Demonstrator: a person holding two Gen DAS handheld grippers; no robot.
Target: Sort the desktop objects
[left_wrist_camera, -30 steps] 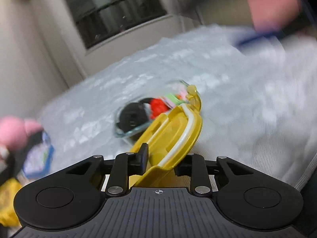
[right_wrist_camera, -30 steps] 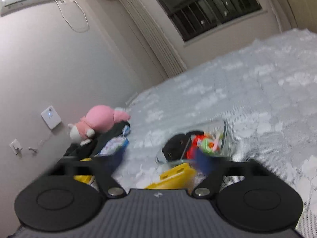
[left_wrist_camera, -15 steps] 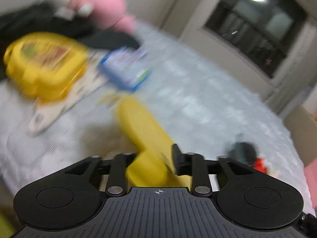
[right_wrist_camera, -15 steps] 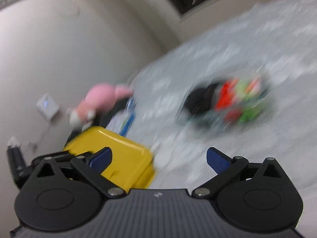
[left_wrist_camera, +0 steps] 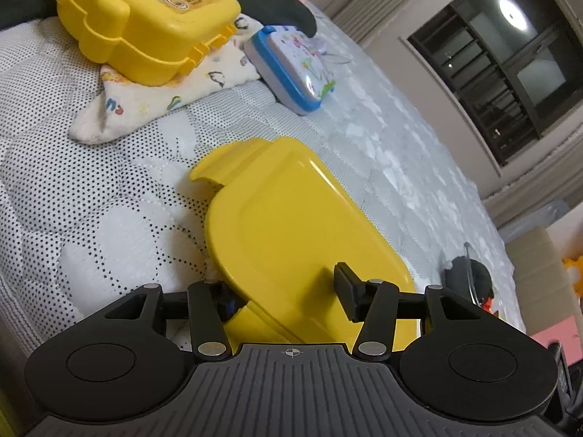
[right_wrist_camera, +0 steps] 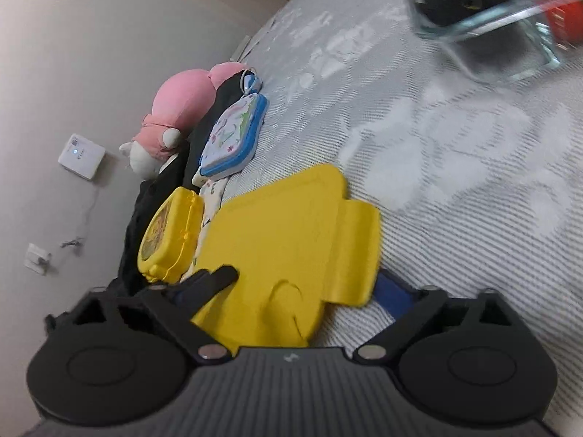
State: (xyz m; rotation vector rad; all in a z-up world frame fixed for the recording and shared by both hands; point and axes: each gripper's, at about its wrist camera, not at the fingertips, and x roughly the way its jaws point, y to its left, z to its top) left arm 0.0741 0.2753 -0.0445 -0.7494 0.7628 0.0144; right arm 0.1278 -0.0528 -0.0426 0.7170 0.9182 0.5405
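Note:
A flat yellow lid (left_wrist_camera: pixel 291 225) lies on the white quilted mattress (left_wrist_camera: pixel 91 218). My left gripper (left_wrist_camera: pixel 284 291) straddles its near edge and its jaws are opening; one finger (left_wrist_camera: pixel 346 284) hovers above the lid and no pad presses on it. In the right wrist view the same yellow lid (right_wrist_camera: pixel 284 233) sits between the wide jaws of my right gripper (right_wrist_camera: pixel 308 280), which are still opening and not gripping. A glass container (right_wrist_camera: pixel 510 36) holding black and red items stands farther up the bed.
A yellow lunch box (left_wrist_camera: pixel 145 18) rests on a patterned cloth (left_wrist_camera: pixel 156 98), with a blue-rimmed tin (left_wrist_camera: pixel 295 65) beside it. A pink plush toy (right_wrist_camera: pixel 178 105) and a black garment (right_wrist_camera: pixel 145 218) lie along the wall. The glass container (left_wrist_camera: pixel 470 280) shows at the right.
My left gripper swung away from the glass container, rolled, and lowered the yellow lid flat onto the mattress while its jaws spread. The right gripper dropped down over the lid.

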